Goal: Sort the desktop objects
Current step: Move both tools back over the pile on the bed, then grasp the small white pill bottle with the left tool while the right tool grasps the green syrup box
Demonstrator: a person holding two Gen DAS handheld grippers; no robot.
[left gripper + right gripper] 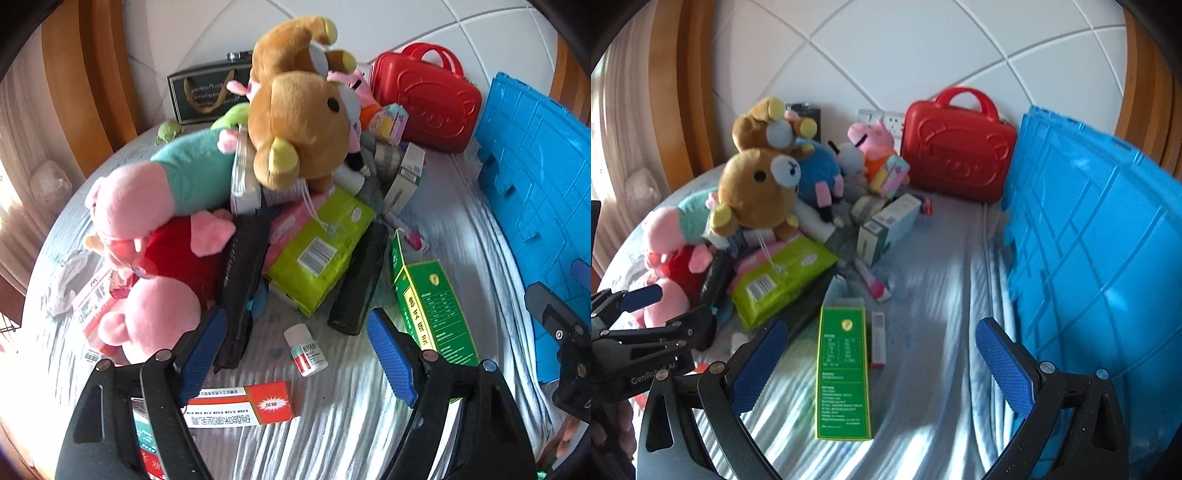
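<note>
We are holding the left gripper (297, 356) wide open and empty over the small white bottle (306, 350) at the bed's near edge; the right gripper (879, 363), equally open, is framing the green box (844, 373) beside the blue crate (1100, 280).

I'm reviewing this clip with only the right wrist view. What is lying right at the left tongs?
Observer: A small white bottle lies on its side. It shows between the fingers of the open left tongs, which are not gripping it.
Operator: Is anything closer in than that?
Observer: A red and white box lies flat, with one end hidden behind the tongs' left finger.
</note>
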